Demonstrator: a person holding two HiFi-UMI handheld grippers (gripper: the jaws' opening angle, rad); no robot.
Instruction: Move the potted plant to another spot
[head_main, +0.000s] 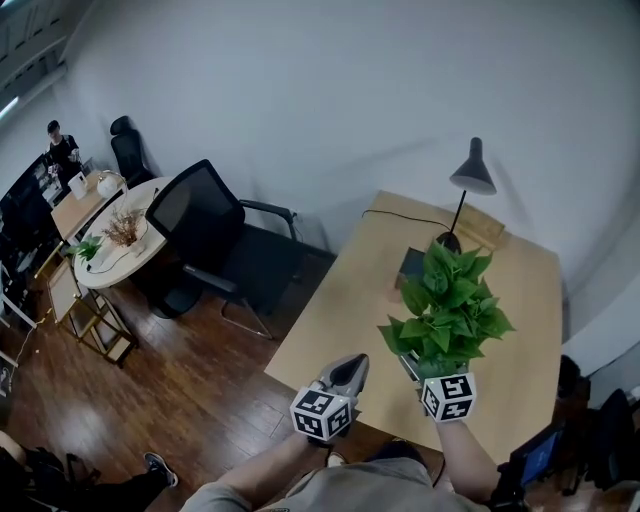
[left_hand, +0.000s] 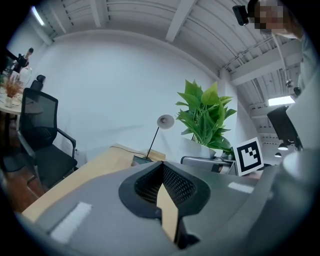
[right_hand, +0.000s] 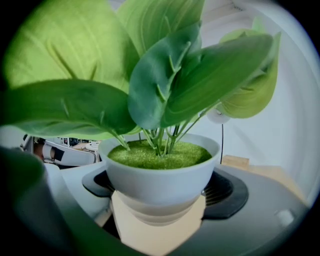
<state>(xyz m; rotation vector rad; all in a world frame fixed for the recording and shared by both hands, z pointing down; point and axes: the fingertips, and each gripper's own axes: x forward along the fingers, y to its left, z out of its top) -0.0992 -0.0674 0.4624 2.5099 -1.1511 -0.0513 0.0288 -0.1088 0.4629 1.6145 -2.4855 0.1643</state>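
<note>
Wooden desk (head_main: 330, 330) is seen below — the potted plant (right_hand: 160, 175) is clamped by the right gripper (right_hand: 159, 200) at its near right; the left gripper (left_hand: 163, 170) is closed, empty.

desk lamp (head_main: 472, 172), blk office chair (head_main: 197, 218)

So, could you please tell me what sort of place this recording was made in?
Most likely an office. A black mesh office chair stands beside a light wooden desk with a desk lamp on it. Farther back there are more tables, including a round table, with a person beside them.
</note>
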